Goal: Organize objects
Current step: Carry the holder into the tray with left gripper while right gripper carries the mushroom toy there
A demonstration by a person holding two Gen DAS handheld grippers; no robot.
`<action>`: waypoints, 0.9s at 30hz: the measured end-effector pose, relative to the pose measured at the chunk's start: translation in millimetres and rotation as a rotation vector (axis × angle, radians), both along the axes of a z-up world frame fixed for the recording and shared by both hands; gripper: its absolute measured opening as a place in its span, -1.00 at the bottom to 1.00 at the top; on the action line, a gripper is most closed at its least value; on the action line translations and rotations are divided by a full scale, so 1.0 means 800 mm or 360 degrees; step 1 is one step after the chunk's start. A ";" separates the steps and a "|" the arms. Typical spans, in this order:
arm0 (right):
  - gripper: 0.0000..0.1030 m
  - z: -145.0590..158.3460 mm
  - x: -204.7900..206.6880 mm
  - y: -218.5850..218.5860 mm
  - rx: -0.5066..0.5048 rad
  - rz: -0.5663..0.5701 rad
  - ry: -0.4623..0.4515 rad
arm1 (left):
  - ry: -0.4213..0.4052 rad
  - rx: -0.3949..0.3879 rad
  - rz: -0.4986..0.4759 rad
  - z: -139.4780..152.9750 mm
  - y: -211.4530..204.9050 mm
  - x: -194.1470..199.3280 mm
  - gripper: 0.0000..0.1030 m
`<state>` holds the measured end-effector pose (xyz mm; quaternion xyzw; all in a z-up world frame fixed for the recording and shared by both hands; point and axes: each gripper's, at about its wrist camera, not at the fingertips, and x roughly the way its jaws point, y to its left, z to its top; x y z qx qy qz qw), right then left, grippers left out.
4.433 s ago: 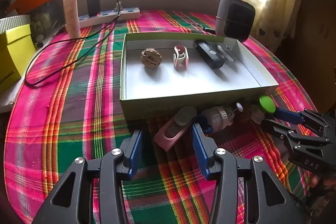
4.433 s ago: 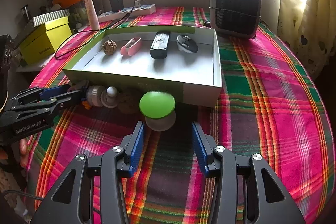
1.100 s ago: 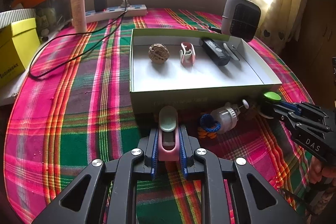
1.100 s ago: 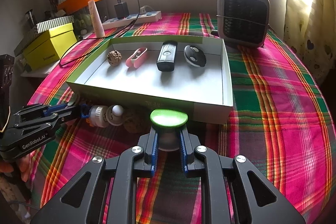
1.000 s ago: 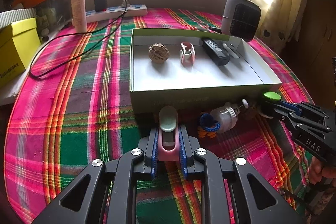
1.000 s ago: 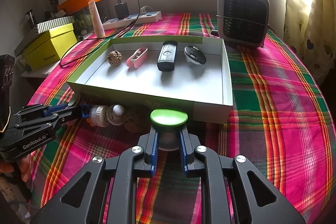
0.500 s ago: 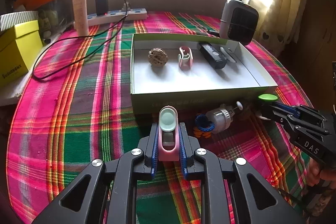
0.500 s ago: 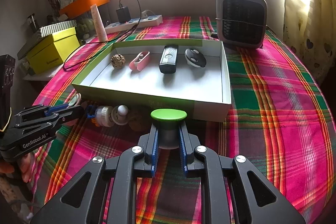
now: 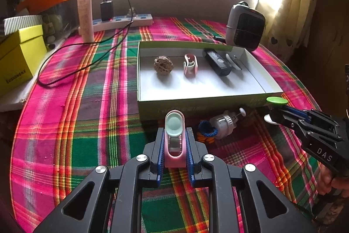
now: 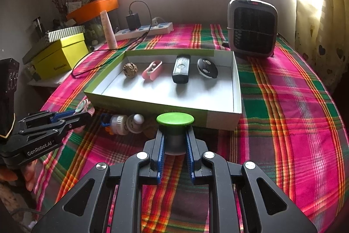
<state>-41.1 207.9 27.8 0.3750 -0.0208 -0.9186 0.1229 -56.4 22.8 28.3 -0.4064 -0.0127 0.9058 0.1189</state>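
The left gripper [image 9: 174,146] clamps the pink clip [image 9: 174,141] just before the green tray [image 9: 202,99], ready for lifting in; the right gripper [image 10: 174,145] likewise pinches the green-capped knob [image 10: 175,121] beside that tray's near wall, so both seem bound for its empty front row.

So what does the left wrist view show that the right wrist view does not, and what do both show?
Only the left wrist view shows the pink clip's top face, gripped between the left gripper's fingers. Only the right wrist view shows the round black remote from above, and the green-topped knob close up in the right gripper. Both show the green box, the walnut inside it, the heater and the white bottle on the plaid cloth.
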 end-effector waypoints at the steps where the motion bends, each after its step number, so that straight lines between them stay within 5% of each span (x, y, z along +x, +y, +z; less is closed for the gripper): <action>1: -0.65 0.002 0.001 0.000 -0.0006 0.0003 0.0008 | 0.0003 0.0002 0.0002 0.001 0.000 0.000 -0.69; 27: -0.65 0.033 -0.048 -0.036 -0.0014 0.0115 0.0089 | 0.0058 0.0036 -0.0016 0.026 -0.001 -0.036 -0.69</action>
